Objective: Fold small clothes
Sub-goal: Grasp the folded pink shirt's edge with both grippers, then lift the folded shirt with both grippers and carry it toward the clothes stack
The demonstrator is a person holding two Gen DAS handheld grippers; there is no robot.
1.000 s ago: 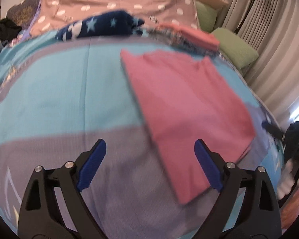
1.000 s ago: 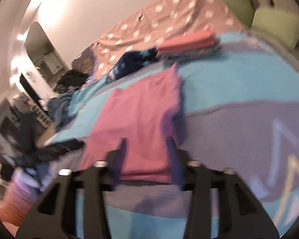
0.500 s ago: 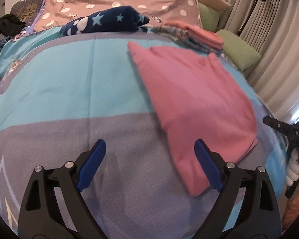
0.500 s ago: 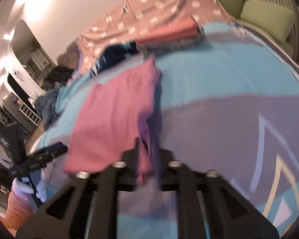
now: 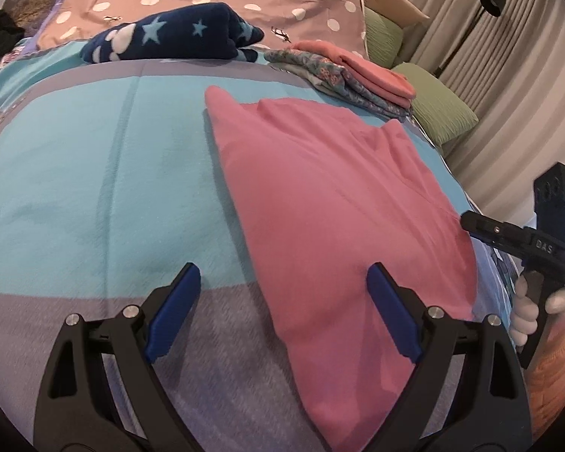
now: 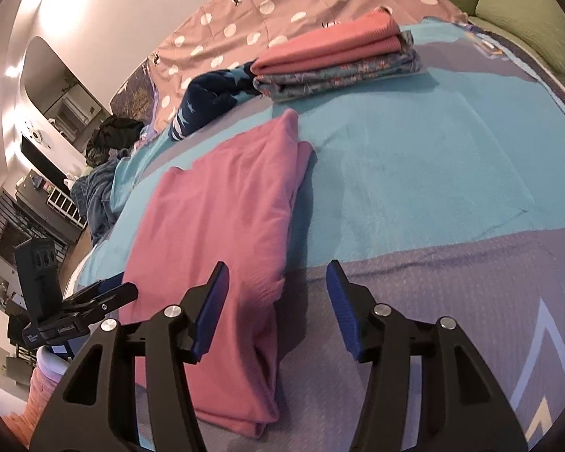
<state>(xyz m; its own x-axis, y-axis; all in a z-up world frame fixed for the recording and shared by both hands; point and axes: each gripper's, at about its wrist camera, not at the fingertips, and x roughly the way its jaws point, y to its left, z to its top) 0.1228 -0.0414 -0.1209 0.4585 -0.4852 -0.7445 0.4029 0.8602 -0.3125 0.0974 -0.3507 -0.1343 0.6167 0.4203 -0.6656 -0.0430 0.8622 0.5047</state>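
A pink garment (image 5: 331,207) lies folded lengthwise on the blue and purple bedspread (image 5: 94,173); it also shows in the right wrist view (image 6: 222,226). My left gripper (image 5: 282,312) is open and empty, just above the garment's near left edge. My right gripper (image 6: 277,309) is open and empty, over the garment's near right edge. Each gripper shows at the edge of the other's view, the right one in the left wrist view (image 5: 516,233) and the left one in the right wrist view (image 6: 94,301).
A stack of folded clothes, pink on floral (image 6: 335,60), sits at the far side of the bed. A navy star-patterned garment (image 5: 177,34) lies beside it. Green pillows (image 5: 440,109) and curtains are to the right. Dark clothes (image 6: 113,132) are heaped at the far left.
My right gripper was shut on the garment's edge half a second ago and has opened and let go. The left gripper has shifted slightly nearer the garment.
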